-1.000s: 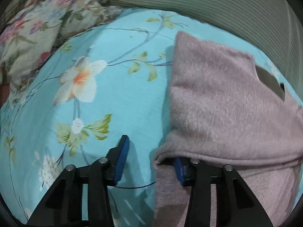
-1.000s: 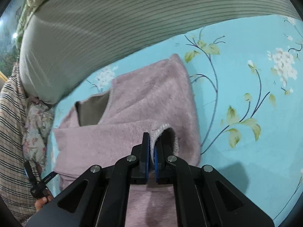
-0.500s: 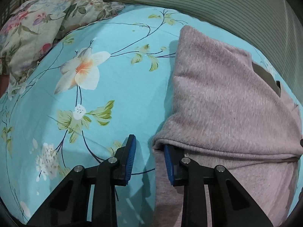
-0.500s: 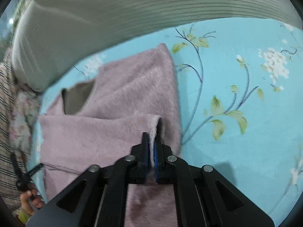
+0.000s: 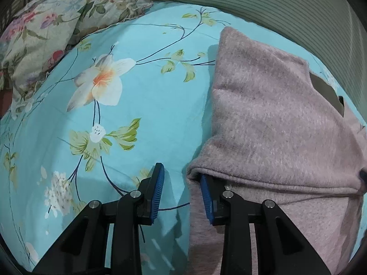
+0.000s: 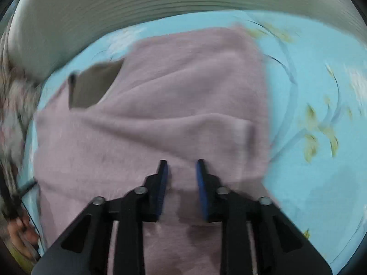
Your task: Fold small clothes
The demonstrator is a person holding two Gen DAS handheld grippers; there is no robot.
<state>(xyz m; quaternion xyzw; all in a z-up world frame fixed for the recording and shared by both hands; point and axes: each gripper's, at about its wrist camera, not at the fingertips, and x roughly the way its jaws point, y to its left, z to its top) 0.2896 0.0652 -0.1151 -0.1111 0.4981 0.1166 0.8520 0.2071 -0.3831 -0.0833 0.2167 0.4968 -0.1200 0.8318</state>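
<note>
A pink fuzzy garment [image 5: 270,119] lies folded on the turquoise floral bedsheet [image 5: 142,105], with a grey lining patch [image 5: 325,89] showing at its far right. My left gripper [image 5: 181,183] is open at the garment's left edge; its right finger sits under the folded flap, its left finger over bare sheet. In the right wrist view the same garment [image 6: 174,96] lies flat, and my right gripper [image 6: 181,171] is open and empty just above it. That view is blurred.
A floral pillow [image 5: 52,25] lies at the far left. A grey-green ribbed cushion [image 5: 263,2] runs along the back of the bed; it also shows in the right wrist view [image 6: 137,6]. Bare sheet lies to the garment's right [image 6: 321,160].
My right gripper has opened and let go of the garment's folded edge, which now lies flat. My left gripper stayed open and drew back slightly.
</note>
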